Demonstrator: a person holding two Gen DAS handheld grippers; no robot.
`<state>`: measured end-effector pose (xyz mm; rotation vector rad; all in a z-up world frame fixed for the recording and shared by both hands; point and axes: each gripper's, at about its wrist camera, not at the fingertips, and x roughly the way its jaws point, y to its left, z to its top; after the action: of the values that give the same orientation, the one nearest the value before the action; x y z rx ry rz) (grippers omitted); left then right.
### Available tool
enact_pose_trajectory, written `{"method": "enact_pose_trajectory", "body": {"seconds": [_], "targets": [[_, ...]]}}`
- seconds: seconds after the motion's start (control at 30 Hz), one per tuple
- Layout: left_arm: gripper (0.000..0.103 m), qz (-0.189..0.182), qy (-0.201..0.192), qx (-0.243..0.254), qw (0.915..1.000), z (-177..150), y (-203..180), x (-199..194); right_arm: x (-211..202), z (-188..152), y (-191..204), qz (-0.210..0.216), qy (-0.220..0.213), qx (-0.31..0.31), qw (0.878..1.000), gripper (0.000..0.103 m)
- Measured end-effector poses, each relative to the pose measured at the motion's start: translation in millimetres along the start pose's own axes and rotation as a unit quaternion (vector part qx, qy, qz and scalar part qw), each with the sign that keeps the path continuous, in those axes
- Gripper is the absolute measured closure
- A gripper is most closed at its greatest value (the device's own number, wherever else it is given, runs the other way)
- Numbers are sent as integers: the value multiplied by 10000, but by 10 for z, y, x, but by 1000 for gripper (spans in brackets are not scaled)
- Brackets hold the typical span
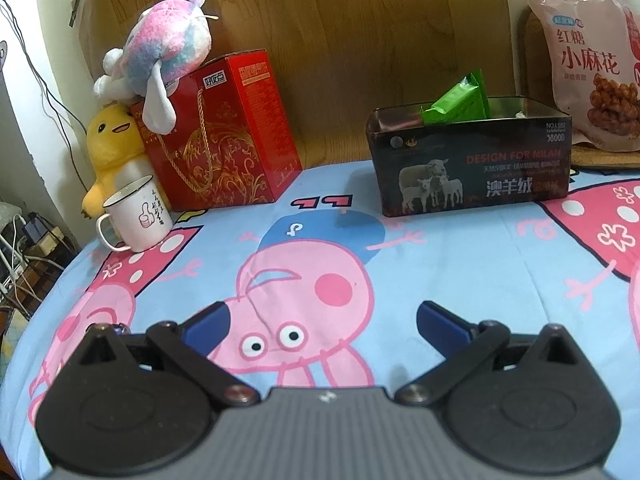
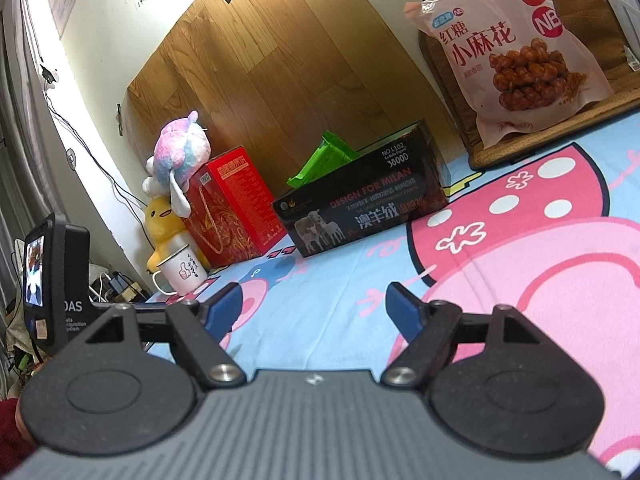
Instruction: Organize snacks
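Left wrist view: left tongs [image 1: 322, 322] hover low over the cartoon-pig sheet [image 1: 480, 264], blue fingers spread wide, nothing between them.
Right wrist view: right tongs [image 2: 314, 306] likewise released and empty, hanging over the same sheet; the view is tilted.
Surface: looks like a bed rather than a bench, judging by the printed sheet.
Snack still out: pink snack bag [image 1: 592, 68], standing upright at the far right, leaning back against a wooden board; its foot rests on a woven mat [image 1: 600, 158].
Container: dark tin box [image 1: 472, 164], lid off, far and a little right of centre, just left of the bag.
Already in the box: green packet [image 1: 460, 100], poking up over the rim at a slant.
Bag from left tongs: far and well to the right, at the edge of the view.
Bag from right tongs: far and to the right too, [image 2: 508, 44], but larger and more squarely in sight.
Nearer hand: the right one, I judge.
Bag's long axis: vertical, broad face turned toward the tongs, so a pinch would likely suit the top edge or a side seam.
Box's long axis: runs left to right across the far side.
Likely path: reach far-right for the bag, then carry it left to the box; whether so large a bag fits is doubtful.
Not snacks: red gift box [image 1: 224, 132], two plush toys [image 1: 160, 52] and a white mug [image 1: 138, 212] at far left.
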<state>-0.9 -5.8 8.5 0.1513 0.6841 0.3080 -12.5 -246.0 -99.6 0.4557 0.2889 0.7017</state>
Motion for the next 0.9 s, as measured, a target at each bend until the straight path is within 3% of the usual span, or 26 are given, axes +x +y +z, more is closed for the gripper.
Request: {"method": "enact_pose_trajectory", "body": {"seconds": [0.9], "targets": [[0,-448,111,16,9989,24,-94,-72,4,-1,-7,8,2,7,10000,22]]}}
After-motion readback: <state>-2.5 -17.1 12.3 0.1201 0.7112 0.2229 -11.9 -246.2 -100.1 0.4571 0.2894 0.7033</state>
